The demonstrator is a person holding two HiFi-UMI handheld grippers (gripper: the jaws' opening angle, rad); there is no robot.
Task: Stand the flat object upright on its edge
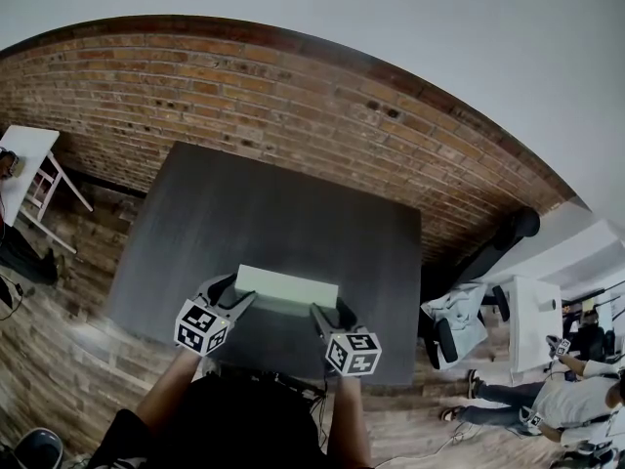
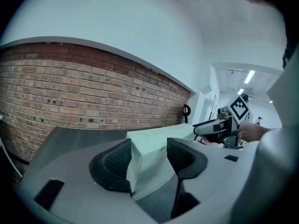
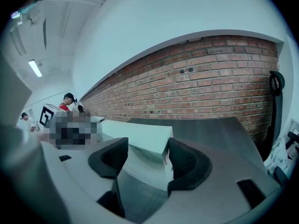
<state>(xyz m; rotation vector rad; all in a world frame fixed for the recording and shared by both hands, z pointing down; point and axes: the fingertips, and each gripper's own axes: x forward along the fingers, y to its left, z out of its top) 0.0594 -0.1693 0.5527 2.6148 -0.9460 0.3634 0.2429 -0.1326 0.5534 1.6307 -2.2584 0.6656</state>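
**A:** Where is the flat box [image 1: 286, 286]?

**B:** It spans between the two tools, over the near edge of the dark grey desk [image 1: 264, 213]. One short end sits in each tool, and its broad pale face is turned upward.

**A:** What is the left tool [image 2: 148, 155] doing?

**B:** It is clenched on the box's left end. In the left gripper view both dark ribbed pads [image 2: 117, 164] press against the box's sides, and a corner of the box points back toward the camera. Past the jaws, the pale top runs away to the far end, where the other tool holds it.

**A:** And the right tool [image 3: 145, 155]?

**B:** It grasps the opposite end. The right gripper view shows the box's corner wedged against the right-hand pad, and the other pad is tight on the near side.

**A:** Is the box resting on the desk or lifted?

**B:** I cannot tell. The desk's surface shows beneath the jaws in both gripper views, but the underside of the box is hidden.

**A:** What lies around them?

**B:** Beyond both tools the bare desk stretches to a brick wall [image 1: 244, 96]. Far to the right of the right tool, a person [image 1: 576, 399] sits on the wooden floor's side of the room. Well left of the left tool stands a white table [image 1: 24, 154].
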